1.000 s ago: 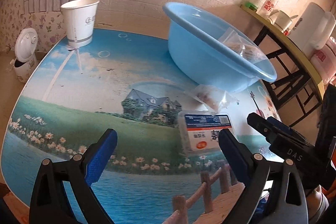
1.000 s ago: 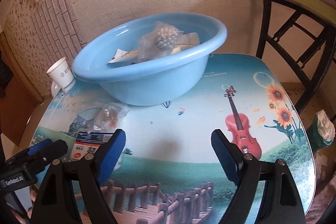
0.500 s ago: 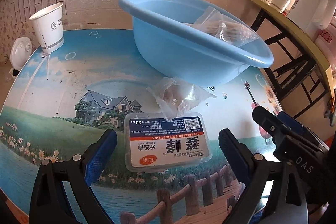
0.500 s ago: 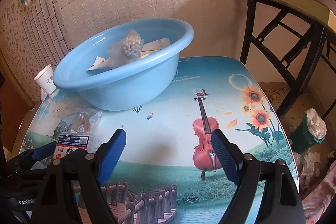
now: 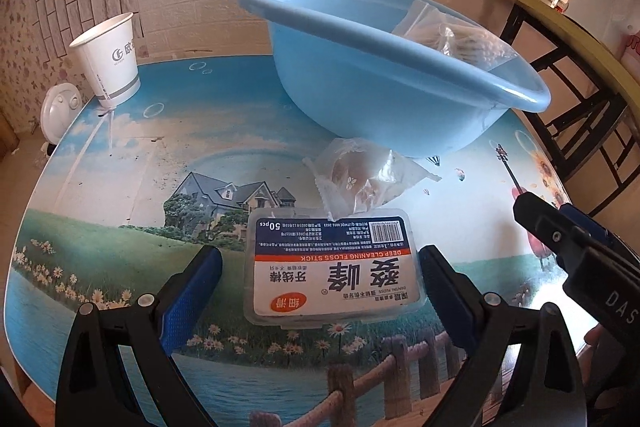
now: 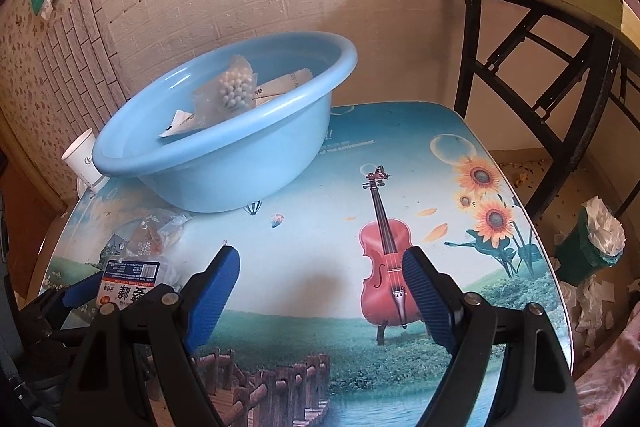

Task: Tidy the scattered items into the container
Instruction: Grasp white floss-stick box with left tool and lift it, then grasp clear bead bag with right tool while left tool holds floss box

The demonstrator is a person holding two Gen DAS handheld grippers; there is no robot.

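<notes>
A clear floss-stick box with a blue, red and white label lies flat on the picture table. My left gripper is open, its blue fingers either side of the box, apart from it. A clear plastic packet lies just beyond the box, against the light blue basin. The basin holds clear bags and sachets. My right gripper is open and empty over the table near the violin picture. The box and packet show at its lower left.
A white paper cup stands at the table's back left corner. A black-framed side table with cups and bottles stands to the right. A green bin with tissues sits on the floor by the table's right edge.
My left gripper has swung right and moved forward, so the floss box now sits between its fingers. My right gripper has drawn back and turned right, away from the basin.
</notes>
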